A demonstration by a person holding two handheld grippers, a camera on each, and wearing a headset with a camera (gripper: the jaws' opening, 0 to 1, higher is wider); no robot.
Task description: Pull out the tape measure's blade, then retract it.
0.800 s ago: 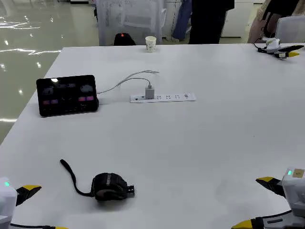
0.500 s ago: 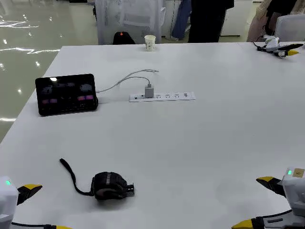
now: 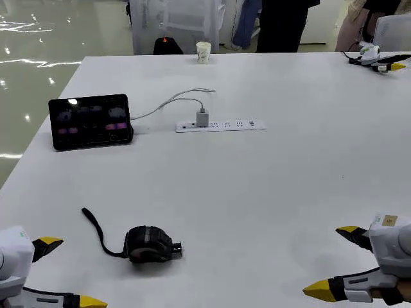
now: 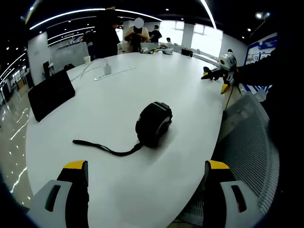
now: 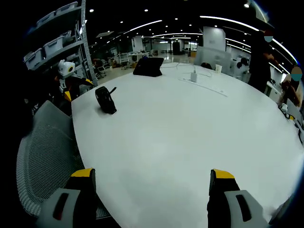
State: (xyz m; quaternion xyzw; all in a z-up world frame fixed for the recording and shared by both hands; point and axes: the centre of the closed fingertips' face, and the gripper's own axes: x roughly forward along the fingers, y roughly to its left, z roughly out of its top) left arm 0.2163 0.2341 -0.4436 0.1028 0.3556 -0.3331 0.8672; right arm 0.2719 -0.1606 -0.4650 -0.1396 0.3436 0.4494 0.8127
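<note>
Black tape measure lies between left tool and right tool; both spread apart, empty.

Table: one.
Tape measure: one, with one strap.
Tablet: one.
Power strip: one, carrying one charger with one cable.
Cup: one.
Grippers in hand: two, the left gripper and the right gripper, each with two yellow-tipped jaws.
Yellow-tipped tool at the far corner: one.
Persons beyond the far edge: at least two; an exact count cannot be made.
</note>
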